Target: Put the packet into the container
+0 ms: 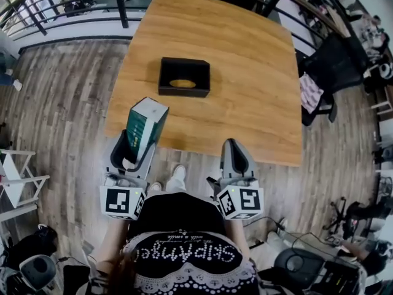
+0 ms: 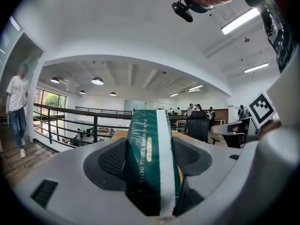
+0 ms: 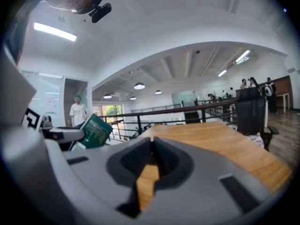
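At lower left of the head view, my left gripper (image 1: 136,145) has its fingers (image 2: 112,159) clamped on the green-and-white packet (image 1: 147,123). It holds the packet upright at the near edge of the table (image 1: 258,60), and the packet's lower end is buried between the fingers. At upper centre, well apart from it, sits the black container (image 1: 184,77). It holds a yellowish oval (image 1: 182,83) that I cannot identify. Right of centre, my right gripper (image 1: 236,153) has its fingers pressed together on nothing.

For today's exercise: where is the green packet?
Head view, left side: the green packet is clamped in the left tool by the near table edge, short of the container.
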A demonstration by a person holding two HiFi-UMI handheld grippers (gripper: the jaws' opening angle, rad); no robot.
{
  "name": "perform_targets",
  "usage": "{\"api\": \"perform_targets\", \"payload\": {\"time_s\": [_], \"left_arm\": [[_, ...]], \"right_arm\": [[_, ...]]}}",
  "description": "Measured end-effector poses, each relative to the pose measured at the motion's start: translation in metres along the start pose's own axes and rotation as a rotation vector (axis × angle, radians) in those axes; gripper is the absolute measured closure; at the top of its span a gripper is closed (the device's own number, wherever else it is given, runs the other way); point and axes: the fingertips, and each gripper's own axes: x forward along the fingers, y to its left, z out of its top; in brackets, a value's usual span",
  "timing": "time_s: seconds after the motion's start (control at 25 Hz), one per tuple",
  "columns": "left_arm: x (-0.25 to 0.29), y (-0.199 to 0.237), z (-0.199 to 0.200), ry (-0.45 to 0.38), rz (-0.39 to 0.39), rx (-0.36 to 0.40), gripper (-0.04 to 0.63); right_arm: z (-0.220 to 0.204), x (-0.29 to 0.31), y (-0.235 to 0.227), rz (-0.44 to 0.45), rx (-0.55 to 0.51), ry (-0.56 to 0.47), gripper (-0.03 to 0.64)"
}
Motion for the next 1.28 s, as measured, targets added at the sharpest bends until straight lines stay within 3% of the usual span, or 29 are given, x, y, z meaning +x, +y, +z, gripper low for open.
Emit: {"api": "perform_targets", "payload": {"time_s": [0.44,0.88,1.28], "left_arm": [[0.022,-0.004,-0.004,-0.001,0.11,-0.003,0.259],[0.029,-0.011,0.002,-0.003,0.113,0.018,0.261],[0.053,0.01,0.004,0.004,0.083,0.014,0.262]], "right_arm": [[0.001,0.021,-0.044,0.036,0.001,0.009,0.575],[-0.006,0.012,-0.061,0.01,0.038,0.018,0.575],[-0.004,0.037,-0.056,-0.013,0.054,0.024,0.575]]}}
